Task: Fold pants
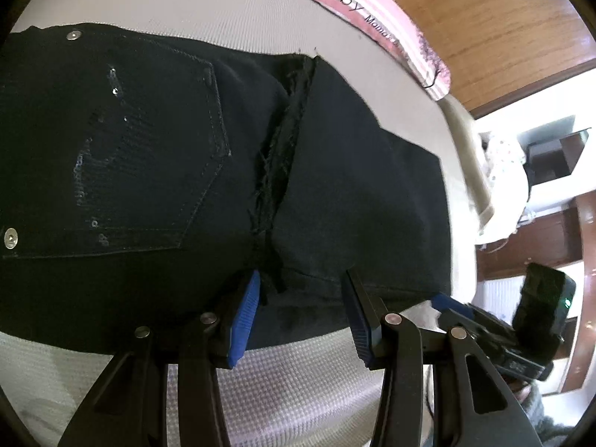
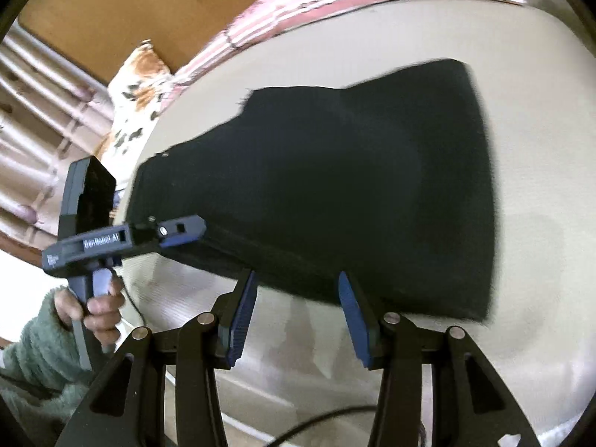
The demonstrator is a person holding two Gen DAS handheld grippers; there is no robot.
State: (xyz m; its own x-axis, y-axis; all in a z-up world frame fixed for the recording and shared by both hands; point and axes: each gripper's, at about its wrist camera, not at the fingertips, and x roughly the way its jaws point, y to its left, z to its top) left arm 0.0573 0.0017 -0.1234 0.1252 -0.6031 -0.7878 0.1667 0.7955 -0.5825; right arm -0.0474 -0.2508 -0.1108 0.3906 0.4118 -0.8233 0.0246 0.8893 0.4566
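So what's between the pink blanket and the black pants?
Just bare cream sheet, between pink blanket and black pants, shown in the left wrist view.

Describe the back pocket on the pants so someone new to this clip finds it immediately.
Start at the cream bed cover, where black pants lie spread flat. The back pocket sits left of the frayed centre seam in the left wrist view. Pale stitching outlines it, and only it carries glinting sequins.
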